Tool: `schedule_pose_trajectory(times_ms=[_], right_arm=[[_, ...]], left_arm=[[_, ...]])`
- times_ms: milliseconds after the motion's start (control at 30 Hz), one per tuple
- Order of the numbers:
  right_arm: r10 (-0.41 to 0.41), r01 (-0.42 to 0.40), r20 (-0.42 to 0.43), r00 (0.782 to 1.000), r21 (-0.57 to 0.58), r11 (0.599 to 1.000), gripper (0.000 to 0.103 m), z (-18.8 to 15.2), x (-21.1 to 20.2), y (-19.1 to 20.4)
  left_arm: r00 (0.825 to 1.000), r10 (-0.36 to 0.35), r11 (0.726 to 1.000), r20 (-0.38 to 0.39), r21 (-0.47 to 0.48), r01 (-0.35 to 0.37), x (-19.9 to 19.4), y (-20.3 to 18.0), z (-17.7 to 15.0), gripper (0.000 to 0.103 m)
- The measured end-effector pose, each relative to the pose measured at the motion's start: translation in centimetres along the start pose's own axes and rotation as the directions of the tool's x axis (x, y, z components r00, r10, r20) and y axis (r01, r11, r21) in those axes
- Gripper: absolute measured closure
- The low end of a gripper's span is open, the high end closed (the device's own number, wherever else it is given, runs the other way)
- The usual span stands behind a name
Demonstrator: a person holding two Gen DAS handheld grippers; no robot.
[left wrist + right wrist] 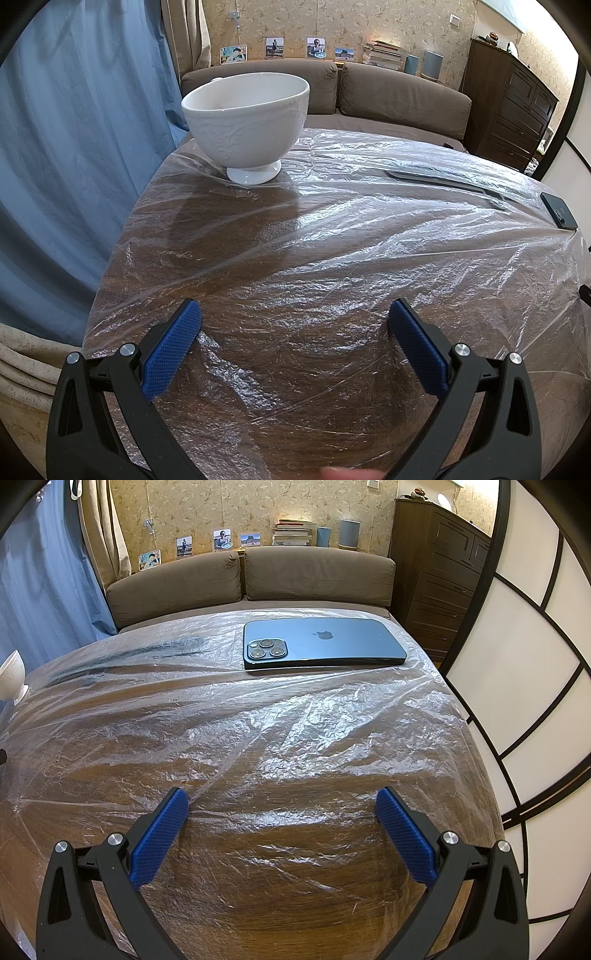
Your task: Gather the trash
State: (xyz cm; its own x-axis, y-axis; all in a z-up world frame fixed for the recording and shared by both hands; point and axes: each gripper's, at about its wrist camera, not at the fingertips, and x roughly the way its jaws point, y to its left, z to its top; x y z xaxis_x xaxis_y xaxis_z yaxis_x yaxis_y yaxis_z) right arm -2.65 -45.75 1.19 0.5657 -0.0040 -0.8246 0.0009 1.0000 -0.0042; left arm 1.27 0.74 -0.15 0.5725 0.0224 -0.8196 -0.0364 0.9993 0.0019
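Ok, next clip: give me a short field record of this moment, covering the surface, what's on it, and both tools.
surface: wooden table covered by a clear plastic sheet
bowl: white footed bowl, upright, standing on the sheet at the far left
phone: blue phone, lying face down on the sheet at the far right
left tool: left tool open, holding nothing, above the sheet
right tool: right tool open, holding nothing, above the sheet
background: brown sofa behind the table

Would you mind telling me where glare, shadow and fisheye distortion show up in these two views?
Left wrist view: glare streaks the plastic sheet, and the bowl casts a soft shadow toward the camera. Right wrist view: the phone looks bowed by distortion, and the sheet glints in its middle.
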Motion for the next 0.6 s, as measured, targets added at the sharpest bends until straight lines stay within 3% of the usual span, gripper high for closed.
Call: schedule_pose_trajectory(times_ms=[600], right_arm=[[0.0, 0.0, 0.001, 1.0, 0.0, 1.0, 0.004, -0.02, 0.01, 0.05]], left_arm=[[1.0, 0.0, 1.0, 0.0, 0.0, 0.0, -0.08, 0.01, 0.0, 0.001]])
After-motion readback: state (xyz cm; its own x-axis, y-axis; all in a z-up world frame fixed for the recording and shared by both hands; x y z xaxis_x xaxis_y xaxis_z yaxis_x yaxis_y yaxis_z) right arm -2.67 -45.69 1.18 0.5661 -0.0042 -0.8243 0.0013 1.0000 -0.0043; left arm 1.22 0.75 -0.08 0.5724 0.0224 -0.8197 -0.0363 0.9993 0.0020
